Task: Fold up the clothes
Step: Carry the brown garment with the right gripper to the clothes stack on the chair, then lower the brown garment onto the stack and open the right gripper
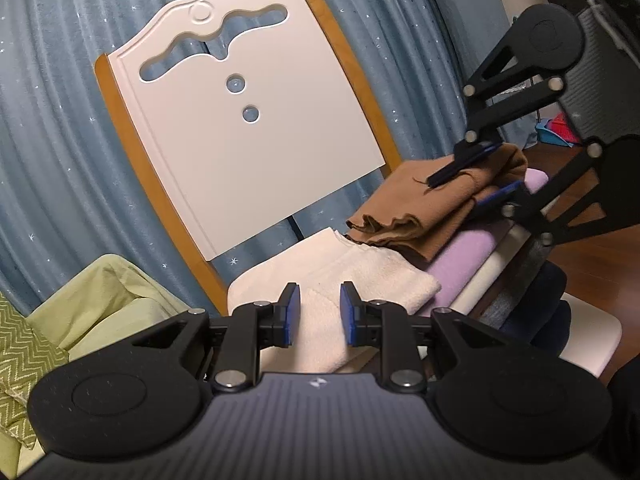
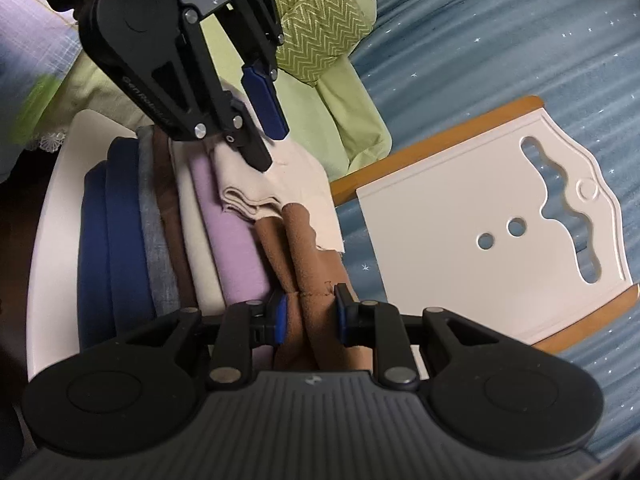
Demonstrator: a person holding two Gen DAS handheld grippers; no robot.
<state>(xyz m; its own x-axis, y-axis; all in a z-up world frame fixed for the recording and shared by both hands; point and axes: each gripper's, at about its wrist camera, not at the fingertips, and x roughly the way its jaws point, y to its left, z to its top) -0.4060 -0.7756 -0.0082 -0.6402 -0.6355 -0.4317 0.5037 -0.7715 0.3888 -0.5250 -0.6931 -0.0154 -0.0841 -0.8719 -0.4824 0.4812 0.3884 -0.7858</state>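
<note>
Right wrist view looks along the right gripper [image 2: 310, 316], whose blue pads clamp a thick fold of the brown garment [image 2: 296, 240] lying on top of the stack of folded clothes [image 2: 132, 232]. That stack sits on the white chair seat [image 2: 52, 208] — navy, grey, brown, cream and lilac layers, with the cream garment [image 2: 280, 176] at the far end beside the brown one.

Here too the left gripper [image 2: 266, 148] appears from the side, its fingers bracketing the cream garment; whether the pads actually press on the cloth I cannot tell. In the left wrist view the left gripper [image 1: 320, 308] shows its jaws partly apart with cream fabric [image 1: 360, 272] between them, but no clear pinch.

Risks, as I judge them: the brown bundle is bulky and only its near end is gripped, so a pull could let the free layers sag open and undo the fold. Dragging either top garment sideways could shift the lilac piece under it and skew the stack toward the seat's edge.

Only the left wrist view shows the brown garment's [image 1: 420, 208] wavy loose hem, and the upper finger of the right gripper [image 1: 468, 184] resting on top of it.
</note>
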